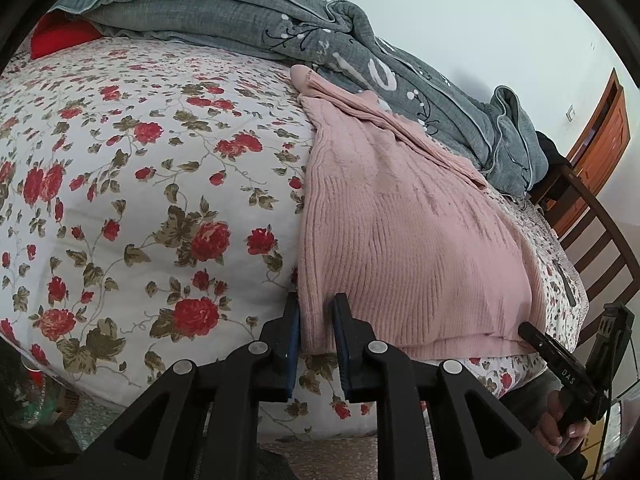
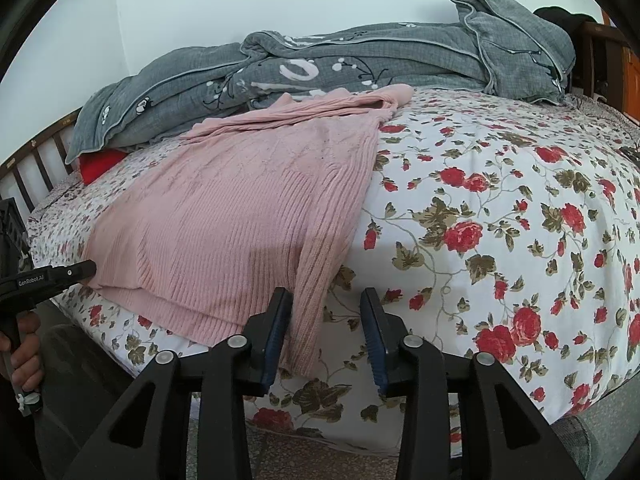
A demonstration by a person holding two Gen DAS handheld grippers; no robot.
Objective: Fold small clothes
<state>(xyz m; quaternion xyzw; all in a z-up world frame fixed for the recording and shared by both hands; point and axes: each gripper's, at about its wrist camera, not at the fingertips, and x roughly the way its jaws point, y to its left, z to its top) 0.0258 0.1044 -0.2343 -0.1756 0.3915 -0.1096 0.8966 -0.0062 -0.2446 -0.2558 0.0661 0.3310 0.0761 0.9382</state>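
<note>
Left tongs (image 1: 316, 320): narrow gap, sweater corner between the pads, contact unclear. Right tongs (image 2: 326, 316): wider gap, sweater edge lying loose between. Pink sweater (image 2: 240, 216) lies folded on the floral bed (image 2: 500, 220), near its edge.

pink ribbed knit sweater (image 1: 400, 232) lies folded on the bed's near edge.
</note>
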